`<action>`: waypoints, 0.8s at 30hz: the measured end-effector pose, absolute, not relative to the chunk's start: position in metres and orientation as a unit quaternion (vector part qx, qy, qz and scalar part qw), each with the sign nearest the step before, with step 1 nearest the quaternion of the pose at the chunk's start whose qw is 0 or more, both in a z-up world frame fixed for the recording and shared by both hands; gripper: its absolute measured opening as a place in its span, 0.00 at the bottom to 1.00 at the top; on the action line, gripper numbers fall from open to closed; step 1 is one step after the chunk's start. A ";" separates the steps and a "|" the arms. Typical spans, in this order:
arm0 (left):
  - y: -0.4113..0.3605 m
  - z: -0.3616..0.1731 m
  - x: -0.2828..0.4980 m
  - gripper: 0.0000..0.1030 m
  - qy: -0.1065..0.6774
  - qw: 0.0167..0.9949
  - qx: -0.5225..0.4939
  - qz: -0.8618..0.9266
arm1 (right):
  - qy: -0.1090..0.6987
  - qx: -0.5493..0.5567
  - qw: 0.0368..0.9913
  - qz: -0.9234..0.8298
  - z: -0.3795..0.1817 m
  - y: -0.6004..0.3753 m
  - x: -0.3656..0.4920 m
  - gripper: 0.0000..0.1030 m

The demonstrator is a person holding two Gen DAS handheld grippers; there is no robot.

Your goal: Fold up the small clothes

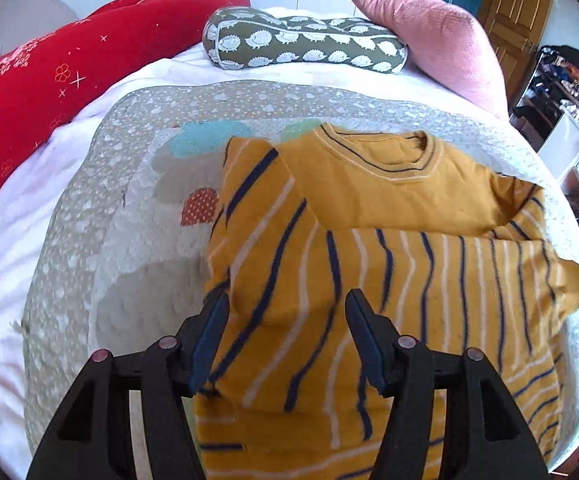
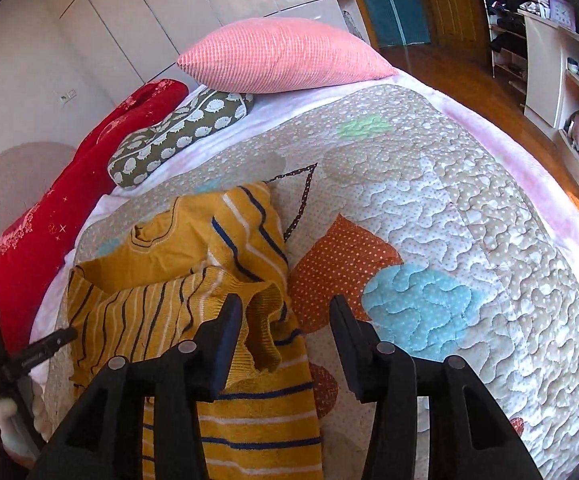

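A mustard-yellow child's top [image 1: 369,208] with navy and white stripes lies on the patterned quilt [image 1: 137,240], neck hole toward the pillows. Both striped sleeves are folded in across its body. In the left wrist view, my left gripper [image 1: 287,314] hovers over the left sleeve with its jaws apart; cloth lies between the fingers, unpinched. My right gripper [image 2: 285,314] stands open over the top's [image 2: 193,304] right edge. The ribbed sleeve cuff [image 2: 267,320] sits loose between its fingers, touching neither pad firmly.
A red bolster [image 1: 69,68], a green hedgehog-print cushion [image 1: 305,44] and a pink pillow [image 1: 429,36] line the head of the bed. The quilt [image 2: 469,240] stretches bare to the right of the top. Shelves [image 2: 569,60] and wood floor lie beyond the bed edge.
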State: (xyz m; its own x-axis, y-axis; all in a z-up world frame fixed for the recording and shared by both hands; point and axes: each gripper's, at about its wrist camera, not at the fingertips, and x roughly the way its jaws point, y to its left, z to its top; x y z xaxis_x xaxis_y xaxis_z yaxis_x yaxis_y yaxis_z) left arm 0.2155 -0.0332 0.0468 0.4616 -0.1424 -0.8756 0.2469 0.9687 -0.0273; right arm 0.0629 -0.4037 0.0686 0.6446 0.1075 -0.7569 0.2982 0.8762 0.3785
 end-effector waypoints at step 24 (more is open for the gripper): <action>0.010 0.038 0.238 0.36 0.512 0.858 0.017 -0.043 | 0.457 0.225 0.860 0.020 0.035 -0.345 0.121 0.50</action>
State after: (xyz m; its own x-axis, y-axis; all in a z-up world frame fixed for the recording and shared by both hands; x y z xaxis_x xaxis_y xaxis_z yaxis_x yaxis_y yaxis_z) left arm 0.2381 0.0104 0.0376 0.4714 -0.0558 -0.8802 0.0908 0.9958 -0.0145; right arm 0.1210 -0.3454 0.0349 0.5807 0.2398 -0.7780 0.1723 0.8978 0.4054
